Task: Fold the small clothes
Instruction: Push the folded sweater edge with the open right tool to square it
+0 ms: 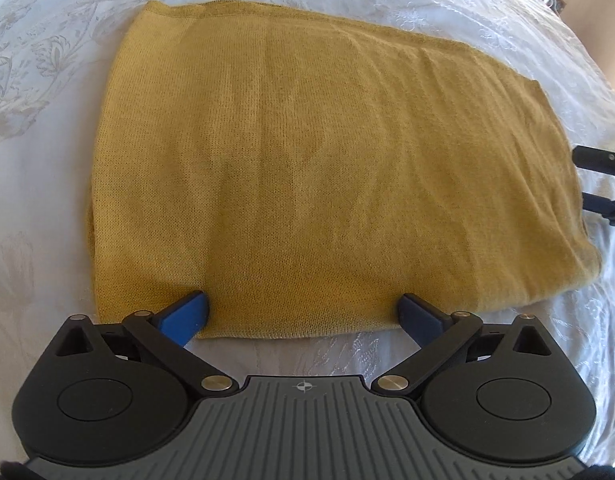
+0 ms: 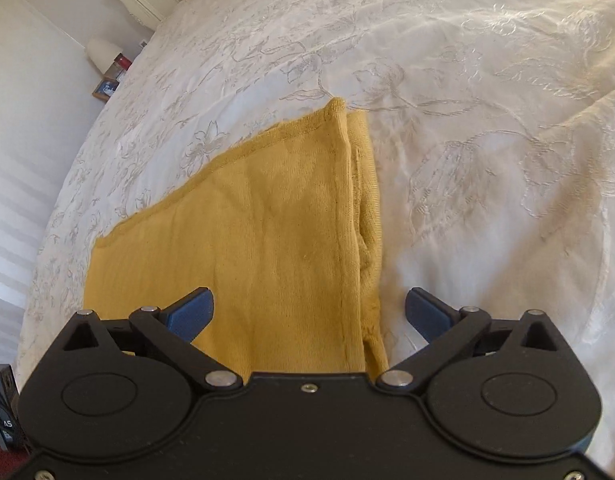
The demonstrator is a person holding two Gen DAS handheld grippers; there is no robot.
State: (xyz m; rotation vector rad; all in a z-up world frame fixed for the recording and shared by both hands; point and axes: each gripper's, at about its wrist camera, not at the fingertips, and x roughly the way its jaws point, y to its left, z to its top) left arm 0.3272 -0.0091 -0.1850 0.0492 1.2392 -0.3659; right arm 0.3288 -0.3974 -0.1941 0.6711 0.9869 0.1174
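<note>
While the yellow garment (image 1: 299, 168) is lying flat and partly folded on the bedspread (image 1: 35, 80), I am hovering my left gripper (image 1: 303, 314) at its near hem and my right gripper (image 2: 309, 312) over its right edge, both spread wide and holding nothing; next I am judging each must close on an edge to fold again.

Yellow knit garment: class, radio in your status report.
Left gripper open over near hem. Right gripper open, empty, at side edge. Yellow knit garment folded flat on bedspread. Nothing in the way.

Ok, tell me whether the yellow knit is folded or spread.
Folded. The yellow knit lies flat on the bedspread, and stacked layers show along its right edge in the right wrist view.
</note>
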